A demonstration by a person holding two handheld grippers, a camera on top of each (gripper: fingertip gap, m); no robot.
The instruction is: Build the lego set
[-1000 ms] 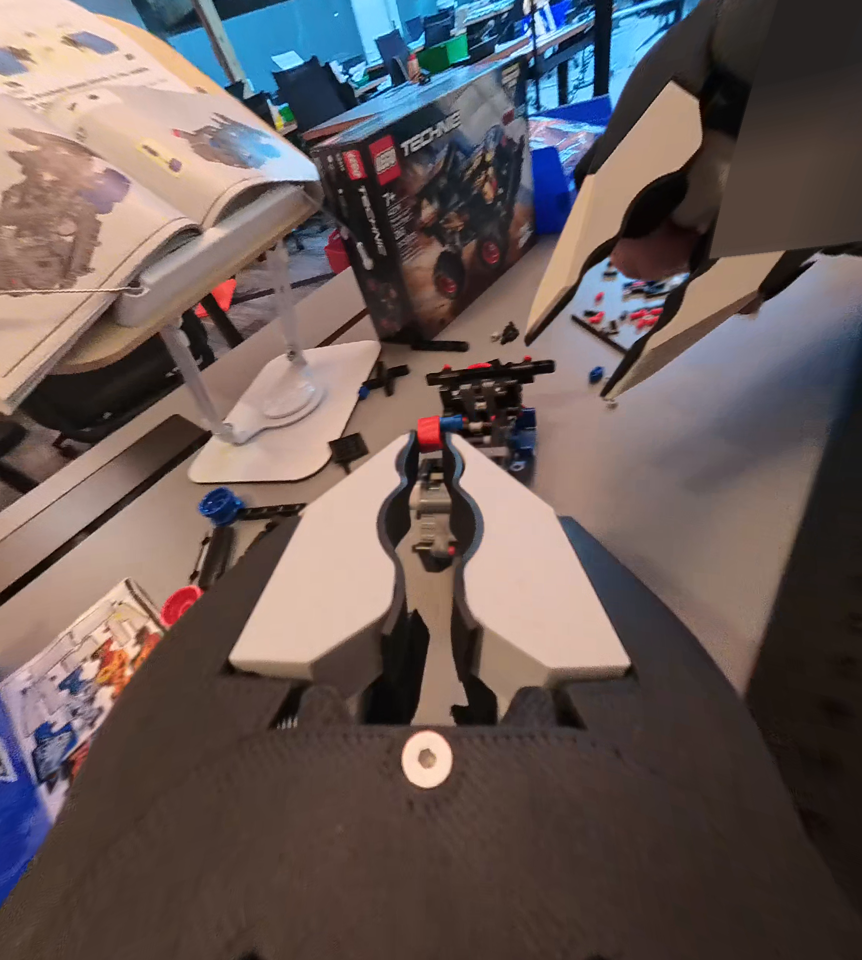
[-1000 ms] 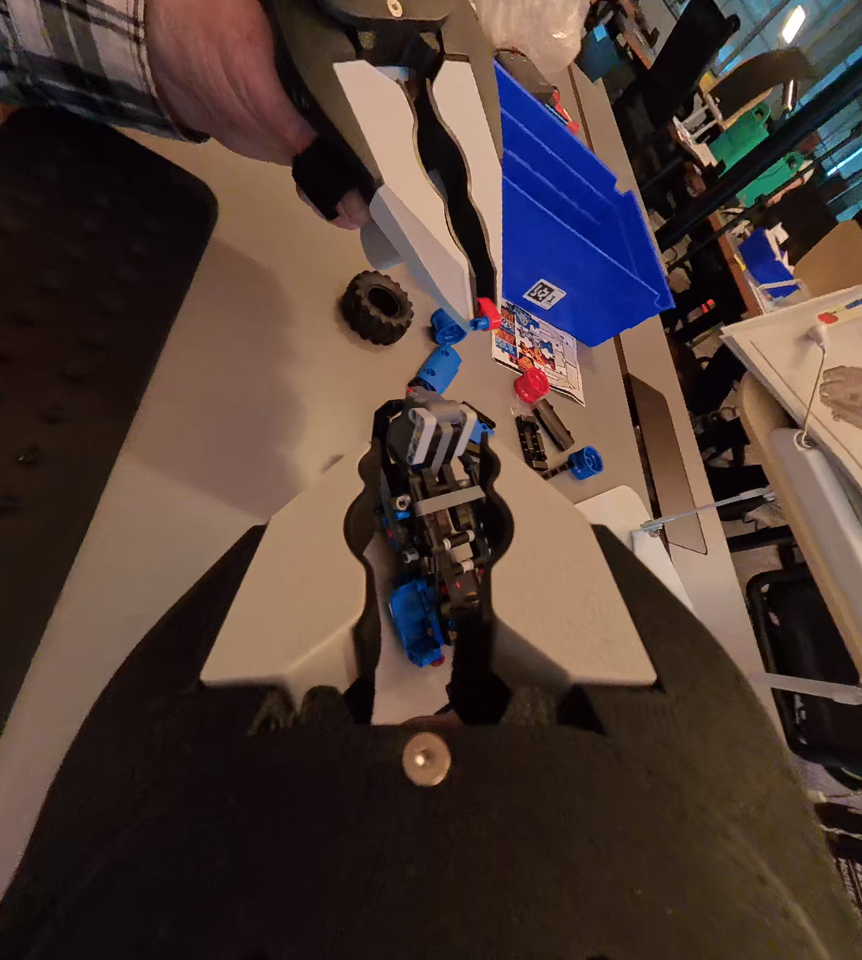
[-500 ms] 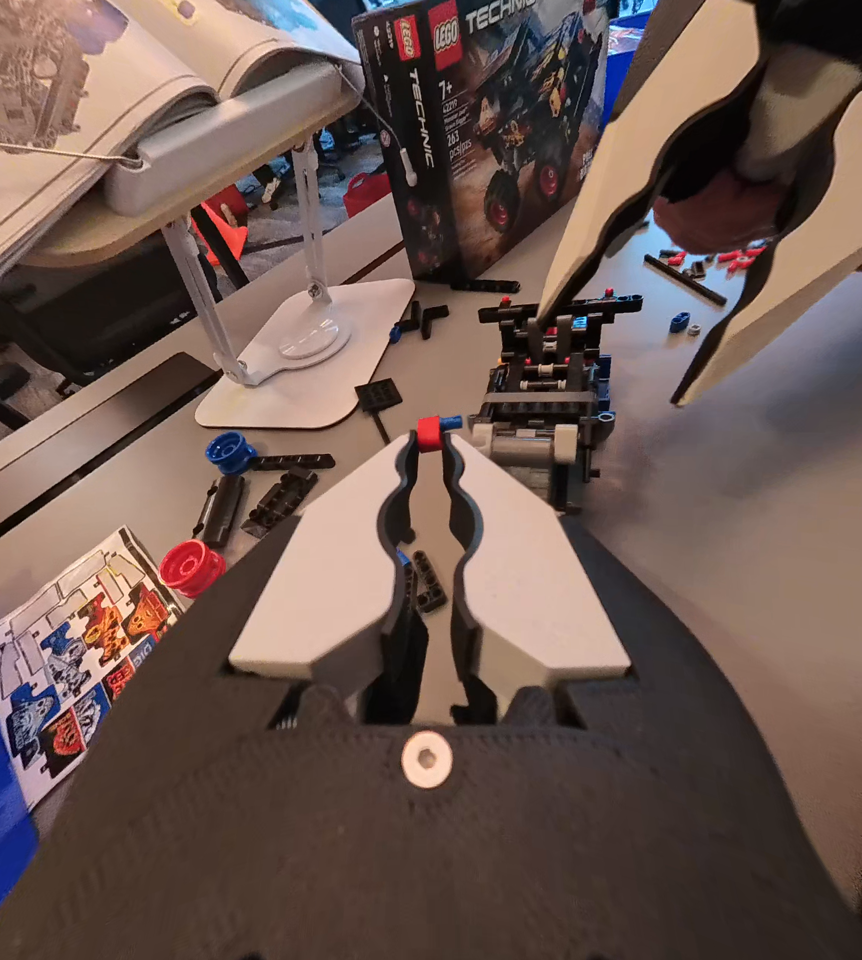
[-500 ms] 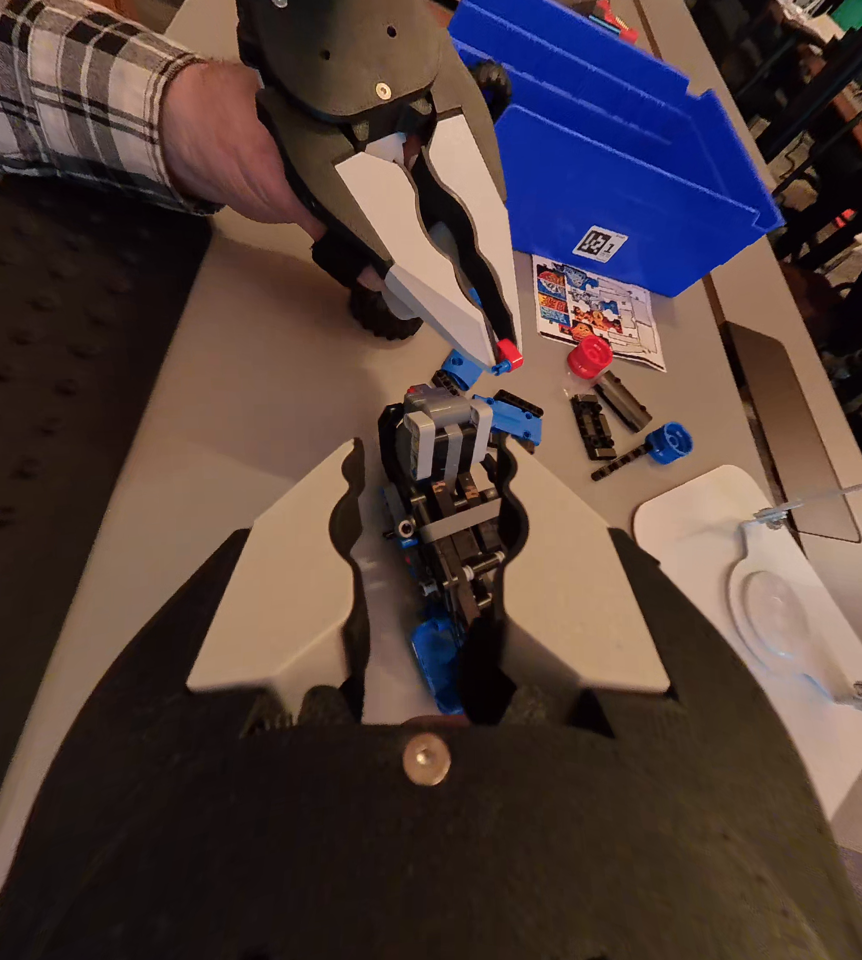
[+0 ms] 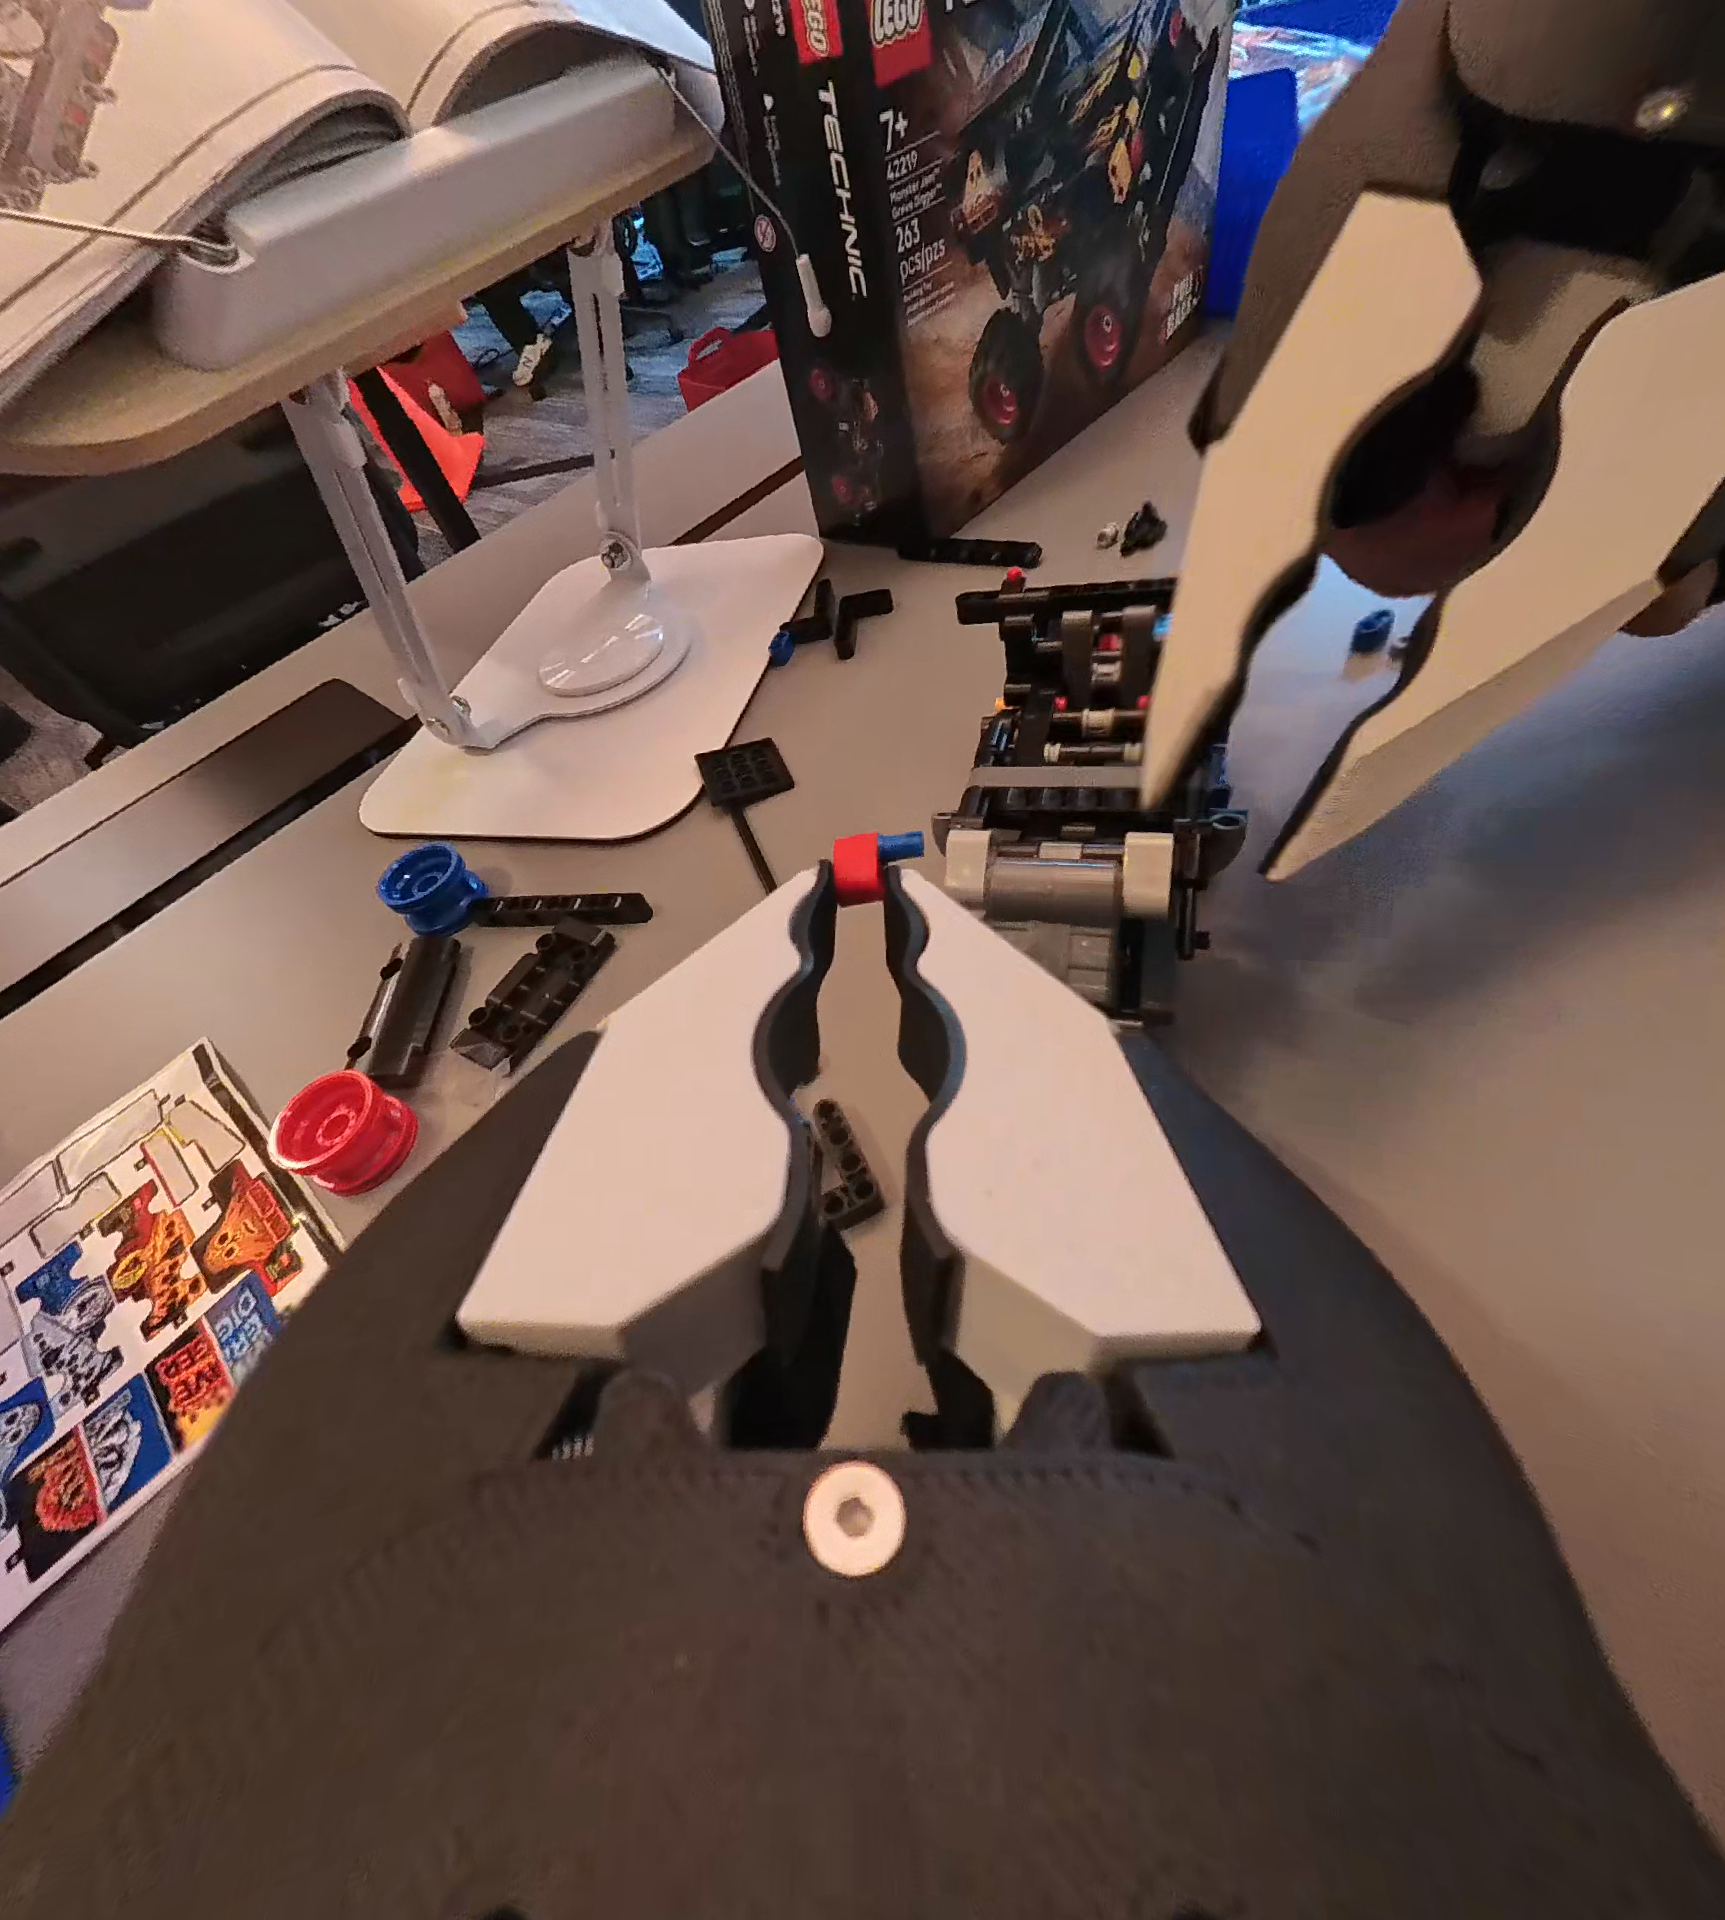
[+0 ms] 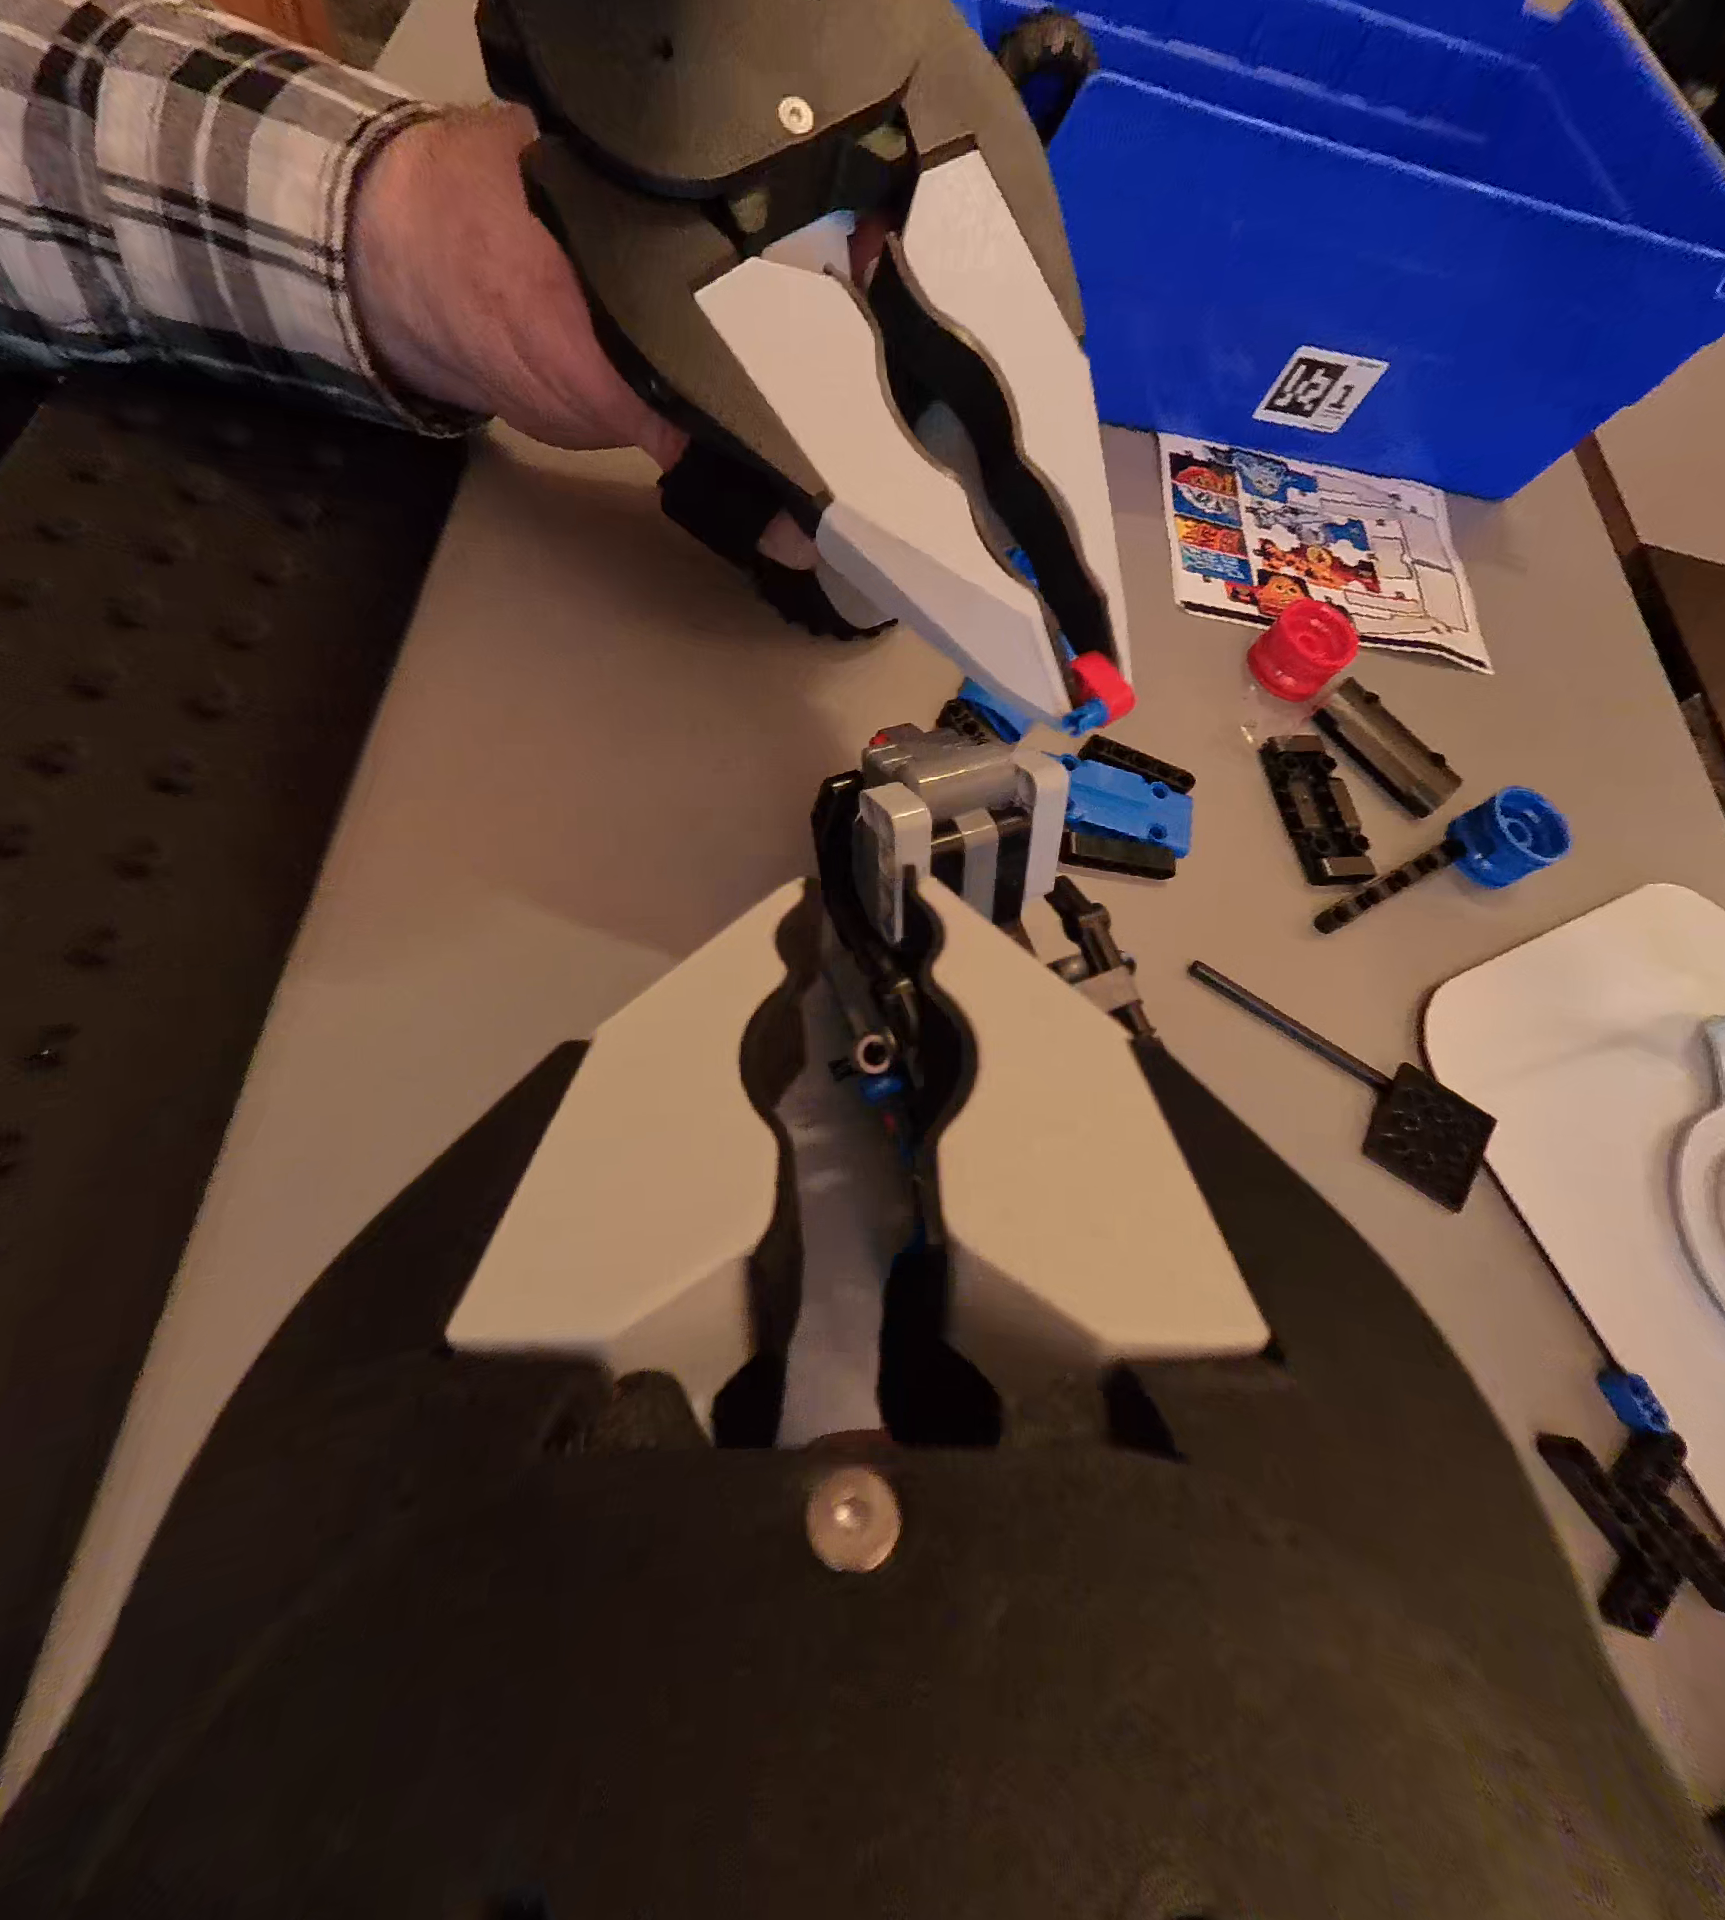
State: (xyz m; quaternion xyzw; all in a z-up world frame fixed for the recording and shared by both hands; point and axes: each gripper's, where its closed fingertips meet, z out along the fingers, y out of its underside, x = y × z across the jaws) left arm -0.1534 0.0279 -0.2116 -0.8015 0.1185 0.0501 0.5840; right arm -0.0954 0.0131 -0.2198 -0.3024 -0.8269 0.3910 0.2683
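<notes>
The partly built black, grey and blue lego chassis stands on the grey table. My left gripper is shut on a small red piece with a blue pin, held just left of the chassis's grey end. In the right wrist view the left gripper holds that red piece just beyond the chassis. My right gripper has its jaws narrowed on the black side of the chassis. It also shows in the left wrist view, its tips astride the chassis edge.
Loose parts lie left of the chassis: a red hub, a blue hub, black beams and a sticker sheet. The set's box and a book stand stand behind. A blue bin and a black mat flank the table. My right fingertips sit around 6 cm from my left ones.
My left gripper has brought the red piece closer to the chassis's grey end. My right gripper opened on the chassis, shifted, and its jaws are now narrowed on its side.
</notes>
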